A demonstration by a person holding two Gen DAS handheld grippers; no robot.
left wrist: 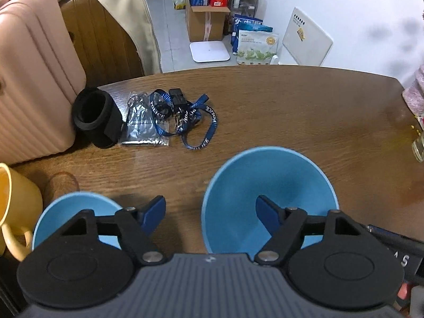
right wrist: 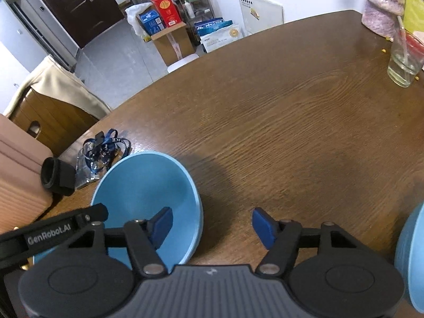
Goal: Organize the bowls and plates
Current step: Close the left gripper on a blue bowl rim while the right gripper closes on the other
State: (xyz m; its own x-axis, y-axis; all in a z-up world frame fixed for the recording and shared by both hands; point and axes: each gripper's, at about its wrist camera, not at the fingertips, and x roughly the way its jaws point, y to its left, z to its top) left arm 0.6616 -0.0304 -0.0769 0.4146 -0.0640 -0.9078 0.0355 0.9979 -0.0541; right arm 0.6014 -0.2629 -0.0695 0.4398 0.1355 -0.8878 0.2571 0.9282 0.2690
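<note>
A large blue bowl [left wrist: 267, 182] stands on the wooden table [left wrist: 291, 111]. My left gripper [left wrist: 210, 216] is open; its right finger is over the bowl's inside, its left finger outside the near left rim. A smaller blue bowl [left wrist: 76, 206] sits at the near left, under the left finger. In the right wrist view the large bowl [right wrist: 145, 185] is left of centre. My right gripper [right wrist: 212, 225] is open, its left finger over the bowl's inside and its right finger outside the rim. Another blue dish [right wrist: 410, 257] shows at the right edge.
A yellow mug [left wrist: 16, 204] stands at the near left. A black sleeve [left wrist: 98, 116], a plastic bag [left wrist: 140, 124] and a blue lanyard [left wrist: 185, 116] lie at the left. A pink suitcase [left wrist: 31, 79] borders the table. A glass [right wrist: 405, 58] and pink roll [right wrist: 381, 2] stand far right.
</note>
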